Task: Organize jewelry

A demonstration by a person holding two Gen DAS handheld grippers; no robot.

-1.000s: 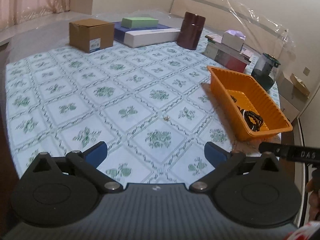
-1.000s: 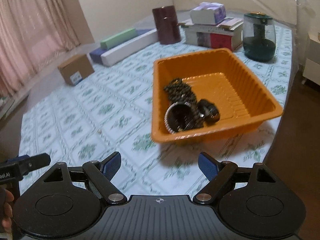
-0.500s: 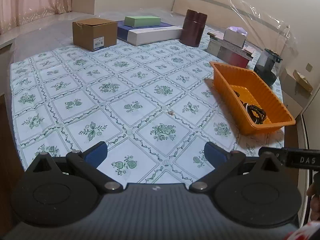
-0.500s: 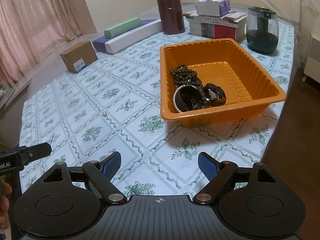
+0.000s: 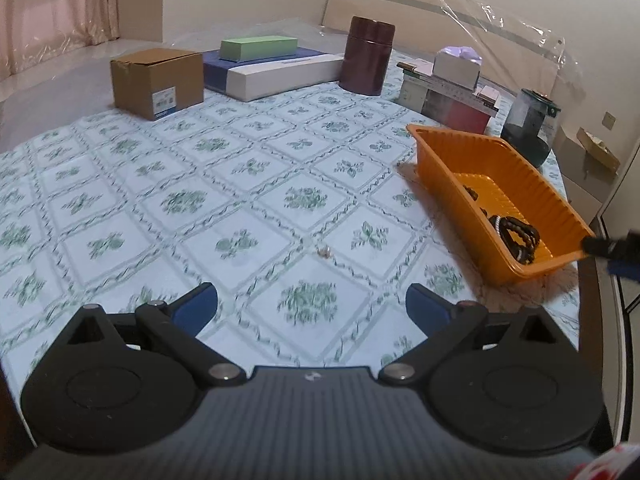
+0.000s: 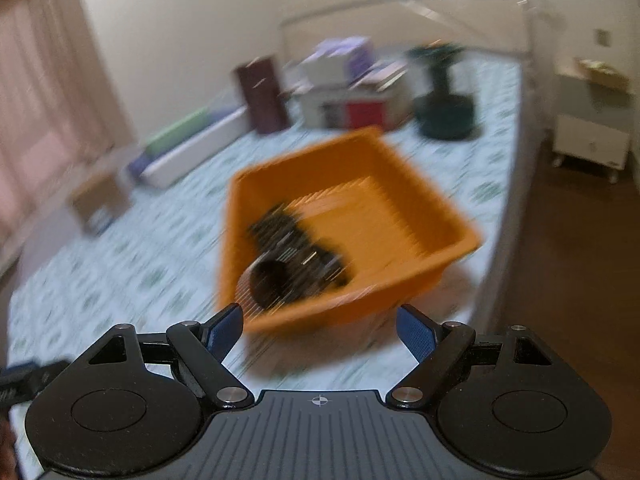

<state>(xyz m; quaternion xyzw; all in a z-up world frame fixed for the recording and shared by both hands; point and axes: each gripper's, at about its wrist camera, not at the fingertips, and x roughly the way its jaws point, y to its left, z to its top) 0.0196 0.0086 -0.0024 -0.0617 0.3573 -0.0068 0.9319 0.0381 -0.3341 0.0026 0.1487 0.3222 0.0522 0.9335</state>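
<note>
Floral-patterned counter [image 5: 248, 168] fills the left wrist view: left gripper [image 5: 312, 304] spread wide and empty above a tiny bead [image 5: 325, 251], orange tray [image 5: 452, 184] of dark bracelets [image 5: 516, 234] off right. Right wrist view, blurred: right gripper [image 6: 319, 326] wide, empty, tray just ahead.

You see a glossy orange plastic tray [image 5: 532, 196] with a ribbed floor, on a smooth printed tablecloth [image 5: 168, 200]. Your left gripper [image 5: 312, 304] is matt black plastic with blue textured pads [image 5: 196, 307]. The brown box [image 5: 156, 76] looks like matt cardboard.
</note>
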